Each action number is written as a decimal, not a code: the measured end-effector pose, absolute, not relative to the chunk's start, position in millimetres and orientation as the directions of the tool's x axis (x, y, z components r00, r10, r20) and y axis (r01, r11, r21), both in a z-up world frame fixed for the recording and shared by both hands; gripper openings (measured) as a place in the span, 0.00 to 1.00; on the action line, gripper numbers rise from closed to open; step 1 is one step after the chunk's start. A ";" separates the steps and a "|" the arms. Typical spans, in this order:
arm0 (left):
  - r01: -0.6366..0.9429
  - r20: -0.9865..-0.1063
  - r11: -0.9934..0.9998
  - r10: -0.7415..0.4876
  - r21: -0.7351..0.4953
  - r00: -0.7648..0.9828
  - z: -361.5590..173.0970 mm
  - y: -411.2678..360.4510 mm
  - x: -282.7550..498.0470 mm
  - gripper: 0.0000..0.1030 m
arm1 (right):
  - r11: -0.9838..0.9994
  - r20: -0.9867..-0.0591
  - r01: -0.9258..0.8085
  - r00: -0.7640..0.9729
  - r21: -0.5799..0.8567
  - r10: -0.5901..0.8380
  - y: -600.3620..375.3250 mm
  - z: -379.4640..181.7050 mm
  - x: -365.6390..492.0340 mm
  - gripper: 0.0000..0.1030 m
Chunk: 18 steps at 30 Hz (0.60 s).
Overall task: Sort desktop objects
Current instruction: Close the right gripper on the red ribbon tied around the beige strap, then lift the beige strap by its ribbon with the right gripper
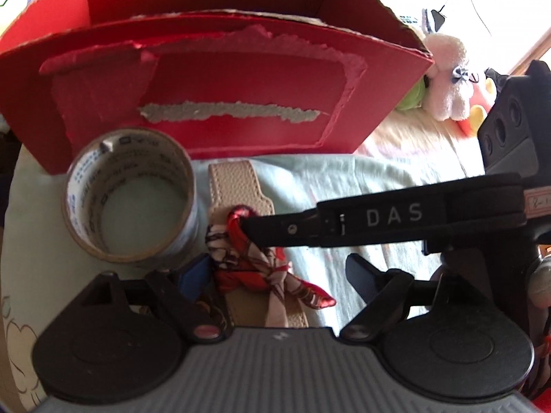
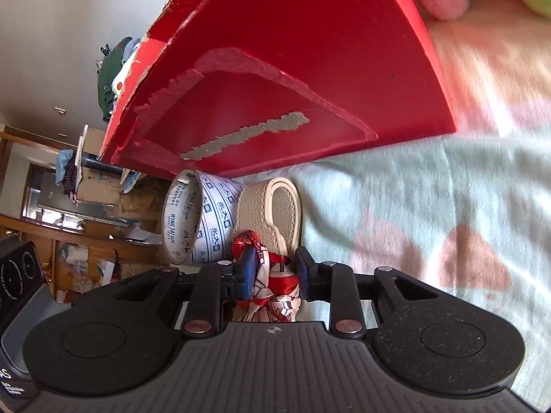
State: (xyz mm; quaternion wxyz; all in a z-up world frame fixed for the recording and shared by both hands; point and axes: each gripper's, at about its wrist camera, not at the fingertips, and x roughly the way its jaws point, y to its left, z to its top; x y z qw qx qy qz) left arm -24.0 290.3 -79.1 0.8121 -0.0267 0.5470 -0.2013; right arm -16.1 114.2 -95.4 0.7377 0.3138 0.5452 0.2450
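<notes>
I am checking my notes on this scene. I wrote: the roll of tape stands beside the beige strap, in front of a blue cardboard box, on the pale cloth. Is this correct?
Not quite: the cardboard box is red, not blue, as the left wrist view shows. The rest holds: the roll of tape stands beside the beige strap, in front of that box, on the pale cloth.

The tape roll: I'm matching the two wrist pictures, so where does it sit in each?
Left wrist view: tape roll at left centre, opening facing up, before the red box.
Right wrist view: tape roll left of centre, seen on its side, under the red box's lower edge.
Shared landmark: the beige strap with the knotted red scarf lies right beside it.
</notes>
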 end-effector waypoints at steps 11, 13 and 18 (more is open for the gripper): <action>0.440 -0.855 0.859 -0.417 -0.261 0.309 -61.7 259.7 -31.1 0.82 | 0.689 -0.652 0.017 0.343 0.724 0.676 78.9 -80.1 -36.3 0.26; 0.474 -0.846 0.837 -0.444 -0.274 0.295 -61.1 250.7 -31.0 0.82 | 0.702 -0.661 0.032 0.368 0.712 0.654 71.0 -76.9 -40.7 0.26; 0.511 -0.851 0.800 -0.476 -0.314 0.222 -73.5 228.2 -25.1 0.82 | 0.759 -0.712 0.050 0.390 0.649 0.584 57.9 -77.9 -50.2 0.26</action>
